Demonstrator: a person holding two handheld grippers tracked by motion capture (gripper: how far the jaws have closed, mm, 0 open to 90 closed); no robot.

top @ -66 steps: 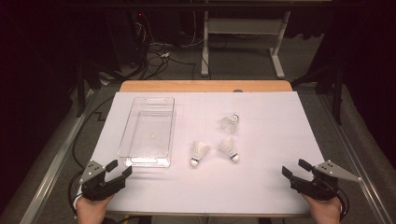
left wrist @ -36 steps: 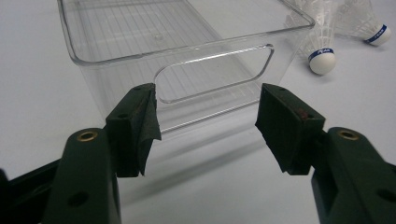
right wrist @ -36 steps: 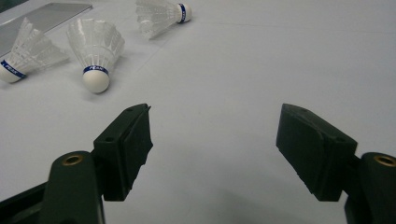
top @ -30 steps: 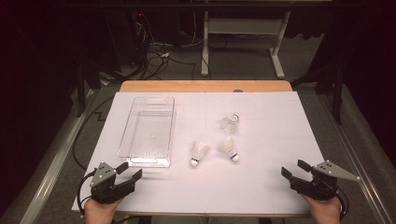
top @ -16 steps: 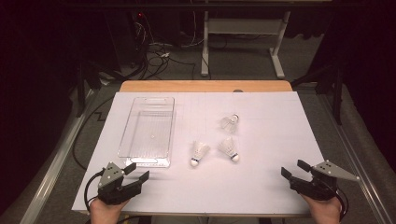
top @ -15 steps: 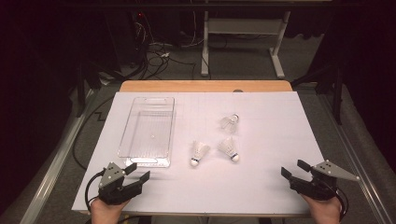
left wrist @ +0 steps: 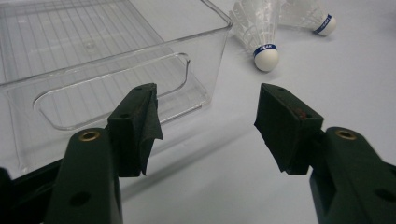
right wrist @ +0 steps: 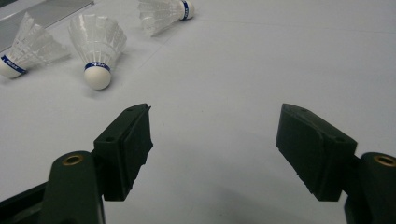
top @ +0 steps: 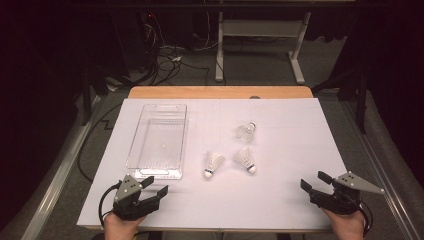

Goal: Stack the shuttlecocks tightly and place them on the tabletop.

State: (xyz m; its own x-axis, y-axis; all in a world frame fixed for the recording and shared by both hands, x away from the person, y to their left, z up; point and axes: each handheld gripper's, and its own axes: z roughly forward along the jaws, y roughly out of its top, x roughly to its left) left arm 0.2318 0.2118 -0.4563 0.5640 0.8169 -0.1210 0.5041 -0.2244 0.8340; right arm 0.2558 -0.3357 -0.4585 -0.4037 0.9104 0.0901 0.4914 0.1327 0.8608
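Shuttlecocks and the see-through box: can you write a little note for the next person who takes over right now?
Left claw: open, holding nothing, near the front end of the clear box.
Right claw: open, holding nothing, at the table's front right corner.
Three shuttlecocks lie loose on the white table: the near left one, the near right one and the far one. None touches a claw.
The box has no shuttlecock in it.
Done: nothing picked up yet.
Left: probably grab each shuttlecock and drop it in the box; the near left one looks the easiest start for the left claw.
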